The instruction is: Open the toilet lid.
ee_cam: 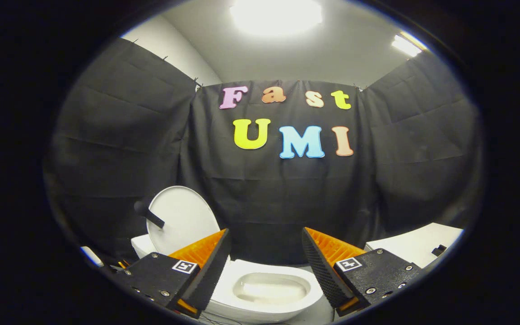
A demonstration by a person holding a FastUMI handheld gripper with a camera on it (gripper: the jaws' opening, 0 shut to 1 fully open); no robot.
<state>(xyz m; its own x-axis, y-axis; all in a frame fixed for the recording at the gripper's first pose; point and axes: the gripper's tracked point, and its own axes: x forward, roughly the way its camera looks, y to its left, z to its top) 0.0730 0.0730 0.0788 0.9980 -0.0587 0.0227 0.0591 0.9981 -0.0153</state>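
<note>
Both tool [266, 234] fingers spread, gripping nothing; toilet lid [181, 219] upright beyond them, white counter [415, 243] alongside.

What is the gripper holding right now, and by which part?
Nothing: the gripper is open, above the white toilet bowl, clear of the raised white lid.

A staged recording booth: black cloth walls [120, 135] hung around a white toilet [264, 293].

Glaring ceiling light [276, 16], dim booth, sharp focus, fisheye-bent edges
</note>
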